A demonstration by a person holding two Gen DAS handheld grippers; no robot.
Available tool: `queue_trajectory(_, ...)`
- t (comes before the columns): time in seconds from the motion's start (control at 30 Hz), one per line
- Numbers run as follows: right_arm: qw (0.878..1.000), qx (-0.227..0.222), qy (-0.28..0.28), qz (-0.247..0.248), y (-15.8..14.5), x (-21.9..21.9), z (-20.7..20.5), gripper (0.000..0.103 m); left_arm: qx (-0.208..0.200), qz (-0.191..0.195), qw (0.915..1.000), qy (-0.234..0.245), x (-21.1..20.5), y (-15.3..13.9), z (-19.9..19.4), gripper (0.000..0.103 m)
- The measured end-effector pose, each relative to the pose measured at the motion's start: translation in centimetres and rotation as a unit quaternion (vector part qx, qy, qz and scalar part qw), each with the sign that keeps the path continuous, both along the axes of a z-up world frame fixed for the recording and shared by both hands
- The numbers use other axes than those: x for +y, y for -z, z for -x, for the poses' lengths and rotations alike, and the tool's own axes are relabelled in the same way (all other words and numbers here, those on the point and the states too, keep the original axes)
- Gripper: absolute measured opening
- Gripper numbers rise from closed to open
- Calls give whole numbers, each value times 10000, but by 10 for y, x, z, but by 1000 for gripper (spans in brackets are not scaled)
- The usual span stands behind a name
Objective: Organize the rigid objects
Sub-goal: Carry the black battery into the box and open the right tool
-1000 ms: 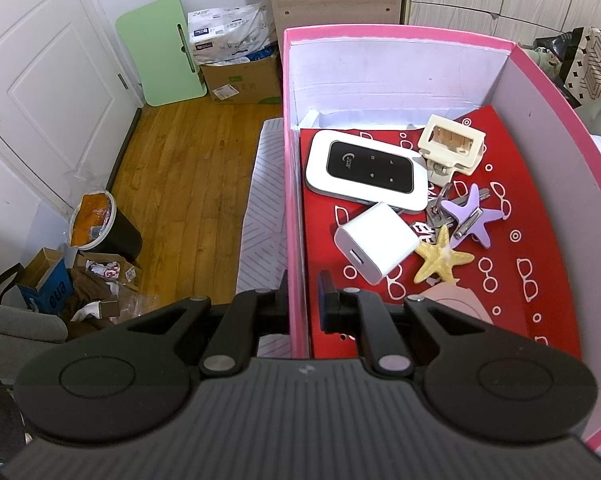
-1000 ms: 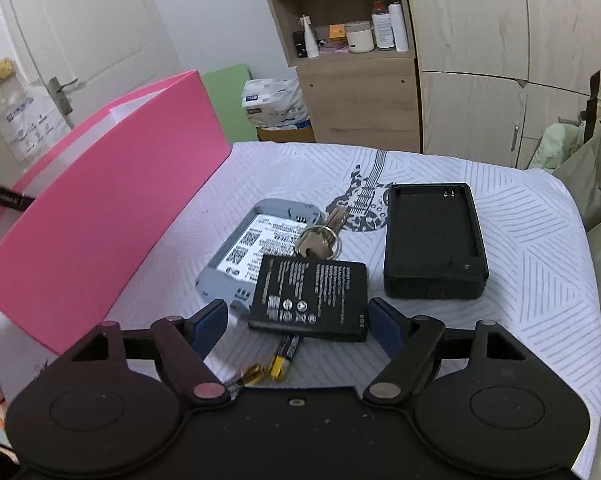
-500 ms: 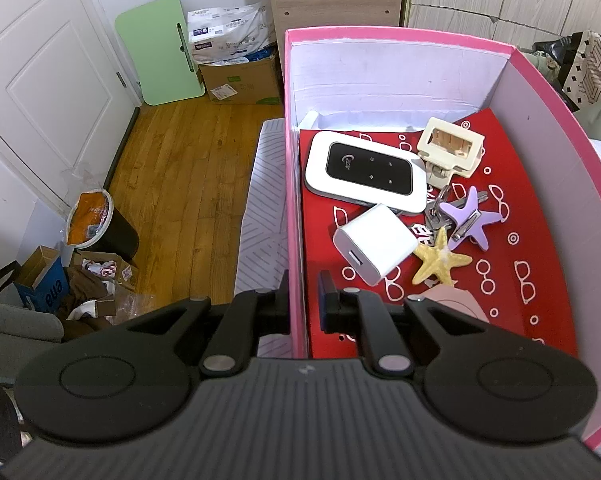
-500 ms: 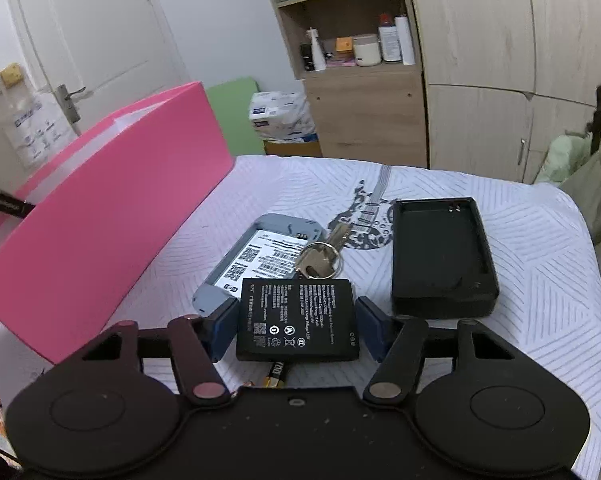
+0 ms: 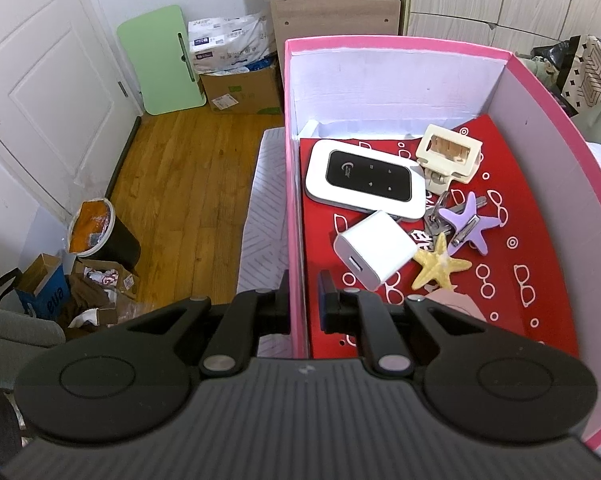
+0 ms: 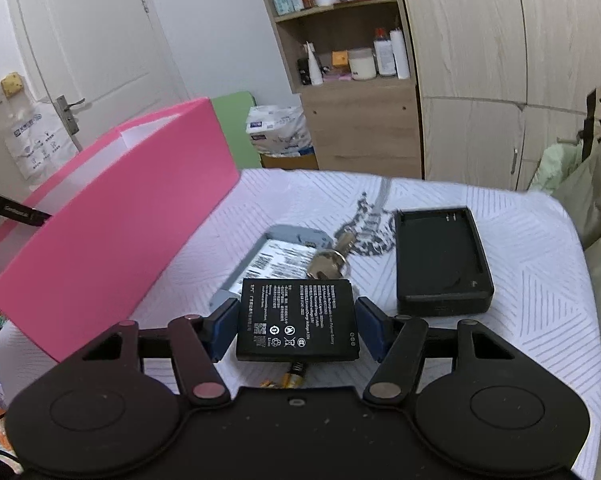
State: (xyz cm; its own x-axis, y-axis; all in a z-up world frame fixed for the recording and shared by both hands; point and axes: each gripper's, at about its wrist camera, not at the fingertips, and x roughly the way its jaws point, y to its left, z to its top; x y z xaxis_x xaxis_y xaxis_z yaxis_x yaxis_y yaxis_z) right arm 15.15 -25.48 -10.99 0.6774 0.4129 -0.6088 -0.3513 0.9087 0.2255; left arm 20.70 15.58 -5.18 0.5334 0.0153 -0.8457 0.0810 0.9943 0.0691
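Observation:
In the left wrist view my left gripper [image 5: 304, 300] is shut on the near left wall of the pink box [image 5: 294, 200], one finger outside and one inside. On the box's red floor lie a white pocket router [image 5: 364, 184], a white charger cube [image 5: 374, 250], a yellow starfish [image 5: 440, 264], a purple starfish clip [image 5: 466, 222], keys [image 5: 434, 218] and a cream plastic part [image 5: 448, 154]. In the right wrist view my right gripper [image 6: 296, 320] is shut on a black flat battery [image 6: 296, 312], label side up, held just above the bed cover.
On the patterned white cover lie a grey labelled device [image 6: 276, 256], a key [image 6: 332, 256], a black charger cradle [image 6: 440, 260] and small cylindrical batteries [image 6: 292, 376]. The pink box [image 6: 120, 216] stands to the left. A shelf unit and wardrobe stand behind.
My right gripper closed its blue pads on the black battery and raised it off the grey device. The left gripper kept still on the box wall.

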Motion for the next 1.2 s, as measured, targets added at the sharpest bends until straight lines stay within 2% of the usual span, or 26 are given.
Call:
queue_trajectory(0.17, 9991, -337, -255, 17, -30, 14, 15, 68, -15, 35, 10000, 46, 2, 0, 0, 10)
queue_trajectory(0.27, 9953, -695, -673, 3, -62, 30, 22, 68, -21, 114, 9999, 24, 4, -1, 0, 10)
queue_trajectory(0.43, 9815, -1195, -1497, 42, -107, 69, 19, 68, -31, 161, 9999, 4, 6, -1, 1, 10)
queue_trajectory(0.57, 9609, -1397, -2315, 589, -129, 116, 6, 68, -25, 76, 10000, 25, 4, -1, 0, 10)
queue_trajectory(0.67, 9438, -1246, -2841, 1140, -132, 154, -14, 68, -30, 37, 10000, 39, 3, -1, 0, 10)
queue_trajectory(0.77, 9270, -931, -3226, 1673, -123, 188, -33, 68, -93, 67, 9999, 30, 4, -1, 2, 10)
queue_trajectory(0.97, 8710, -414, -3861, 3010, -89, 235, -48, 68, -162, 20, 9999, 33, 1, -2, 3, 10)
queue_trajectory(1.2, 8419, 238, -4169, 3419, -75, 260, -55, 68, -139, 17, 9999, 89, 1, -1, 2, 10)
